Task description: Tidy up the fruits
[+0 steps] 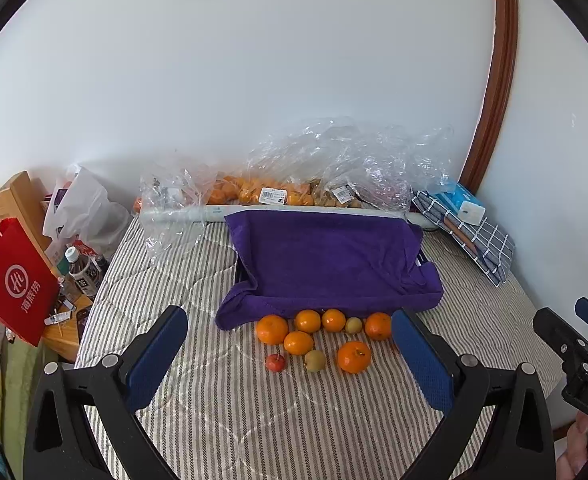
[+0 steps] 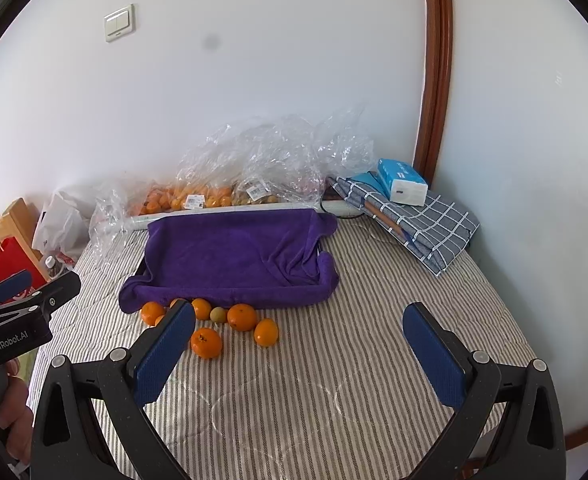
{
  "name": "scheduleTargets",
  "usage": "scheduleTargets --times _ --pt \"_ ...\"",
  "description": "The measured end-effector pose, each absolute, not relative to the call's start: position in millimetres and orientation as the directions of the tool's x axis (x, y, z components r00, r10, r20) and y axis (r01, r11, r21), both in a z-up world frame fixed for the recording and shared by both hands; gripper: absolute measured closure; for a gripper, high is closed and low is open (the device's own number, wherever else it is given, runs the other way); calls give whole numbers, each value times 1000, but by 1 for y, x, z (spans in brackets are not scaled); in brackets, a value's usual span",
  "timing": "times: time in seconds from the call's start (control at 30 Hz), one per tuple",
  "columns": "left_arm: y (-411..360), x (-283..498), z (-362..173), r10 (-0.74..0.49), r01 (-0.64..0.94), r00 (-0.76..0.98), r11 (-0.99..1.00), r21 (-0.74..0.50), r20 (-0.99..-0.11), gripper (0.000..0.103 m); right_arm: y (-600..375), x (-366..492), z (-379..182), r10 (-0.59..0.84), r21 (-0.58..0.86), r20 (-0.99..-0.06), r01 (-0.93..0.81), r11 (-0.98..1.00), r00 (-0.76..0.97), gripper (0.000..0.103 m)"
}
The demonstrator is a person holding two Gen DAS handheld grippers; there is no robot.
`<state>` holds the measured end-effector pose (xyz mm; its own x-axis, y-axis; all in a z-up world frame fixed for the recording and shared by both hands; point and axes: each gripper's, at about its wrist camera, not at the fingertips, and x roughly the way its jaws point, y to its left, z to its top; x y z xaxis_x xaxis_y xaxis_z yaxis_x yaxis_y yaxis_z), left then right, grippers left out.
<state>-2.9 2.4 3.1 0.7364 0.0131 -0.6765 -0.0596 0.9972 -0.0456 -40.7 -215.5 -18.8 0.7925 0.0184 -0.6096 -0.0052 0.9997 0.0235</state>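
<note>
I have the loose fruit gathered in a cluster on the striped mattress (image 1: 253, 420), right against the near edge of the purple towel (image 1: 326, 256) that lines a dark tray, and I judge the towel is there to cushion the fruit and stop it rolling once it goes in. Several mandarins, the largest at the left (image 1: 271, 329) and one nearest me (image 1: 354, 357), lie with a small red fruit (image 1: 275, 362) and two greenish ones, one toward me (image 1: 315, 360) and one closer to the towel (image 1: 353, 325). None sits inside the tray yet, so sorting looks barely started. Bagged oranges in clear plastic (image 1: 253, 192) lie along the far edge by the wall, and a tissue box (image 2: 402, 182) rests on folded checked cloth (image 2: 426, 224) at the far right corner. My left gripper (image 1: 289, 360) hangs low over the mattress, aimed at the cluster, fingers spread wide and gripping nothing. My right gripper (image 2: 300, 354) hovers further right over bare mattress, likewise spread and unladen, its left finger (image 2: 161, 356) hiding part of the cluster.
</note>
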Motion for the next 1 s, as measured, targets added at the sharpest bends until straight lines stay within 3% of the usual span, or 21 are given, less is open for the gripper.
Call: scheduleTargets --times 1.0 --pt "17 8 -7 1 -61 746 996 -67 -666 0 -203 -27 -24 0 9 -579 6 1000 815 1"
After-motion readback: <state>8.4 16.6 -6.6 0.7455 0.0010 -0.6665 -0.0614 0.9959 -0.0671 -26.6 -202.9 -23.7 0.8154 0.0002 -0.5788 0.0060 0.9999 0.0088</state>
